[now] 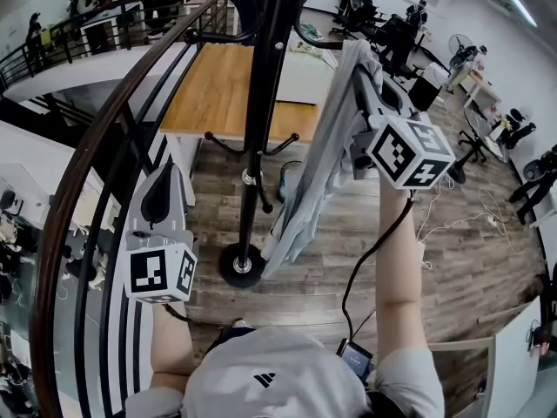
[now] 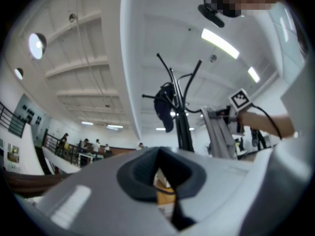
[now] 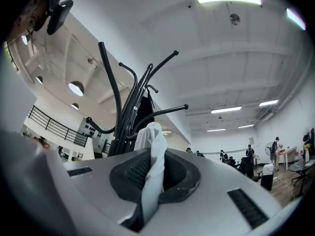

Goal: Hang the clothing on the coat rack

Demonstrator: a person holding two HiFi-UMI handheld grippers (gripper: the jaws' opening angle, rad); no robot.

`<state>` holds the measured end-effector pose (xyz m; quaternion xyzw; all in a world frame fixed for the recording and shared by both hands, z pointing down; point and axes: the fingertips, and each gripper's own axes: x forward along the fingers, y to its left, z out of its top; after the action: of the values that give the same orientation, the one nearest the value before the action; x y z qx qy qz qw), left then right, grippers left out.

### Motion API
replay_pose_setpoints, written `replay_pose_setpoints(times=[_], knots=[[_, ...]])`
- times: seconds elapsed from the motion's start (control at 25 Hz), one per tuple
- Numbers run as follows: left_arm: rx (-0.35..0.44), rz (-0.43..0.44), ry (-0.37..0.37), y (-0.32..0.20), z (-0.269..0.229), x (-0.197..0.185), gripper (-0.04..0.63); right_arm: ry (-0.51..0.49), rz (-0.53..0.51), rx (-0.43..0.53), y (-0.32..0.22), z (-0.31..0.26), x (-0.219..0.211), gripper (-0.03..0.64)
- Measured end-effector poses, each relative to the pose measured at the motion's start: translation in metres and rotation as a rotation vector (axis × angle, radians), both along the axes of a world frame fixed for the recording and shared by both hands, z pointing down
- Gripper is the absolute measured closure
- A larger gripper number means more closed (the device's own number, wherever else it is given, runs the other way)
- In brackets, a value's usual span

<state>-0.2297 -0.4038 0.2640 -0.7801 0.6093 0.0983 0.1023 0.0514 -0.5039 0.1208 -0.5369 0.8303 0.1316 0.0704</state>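
Two grippers show in the head view, and only one is loaded. The right gripper is raised high, shut on the top edge of the clothing, a pale grey piece that hangs in a long drape down towards the floor. The rack stands just left of that drape, with its black pole upright and its round foot on the floor. The left gripper is held low beside the rail, well apart from both, so the right one is plainly the nearer to the rack.

From the left gripper view, its jaws stand all but together with nothing between them; only a sliver of background shows in the slit. Ahead, the rack already carries a dark garment, and the clothing hangs just to its right.

From the right gripper view, a fold of clothing stands up out of the closed jaws, pinched firmly. The rack's top rises beyond and to the left of it. One hook reaches out rightwards, its long axis nearly level, and passes just above the fold, though how far behind cannot be told. The dark garment fills the fork behind.

That is likely the relation that matters: the held edge lies below and this side of the hook, so the fold probably needs lifting up and over the hook's tip before release. No containers are in play.
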Motion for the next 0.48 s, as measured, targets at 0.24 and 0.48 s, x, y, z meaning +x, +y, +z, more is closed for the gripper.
replay_pose_setpoints(times=[0.24, 0.48], knots=[[-0.001, 0.008, -0.003, 0.0, 0.0, 0.004, 0.588, 0.016, -0.003, 0.019, 0.008, 0.008, -0.003, 0.585], [-0.005, 0.02, -0.009, 0.003, -0.003, 0.021, 0.588, -0.003, -0.021, 0.029, 0.023, 0.013, 0.006, 0.577]])
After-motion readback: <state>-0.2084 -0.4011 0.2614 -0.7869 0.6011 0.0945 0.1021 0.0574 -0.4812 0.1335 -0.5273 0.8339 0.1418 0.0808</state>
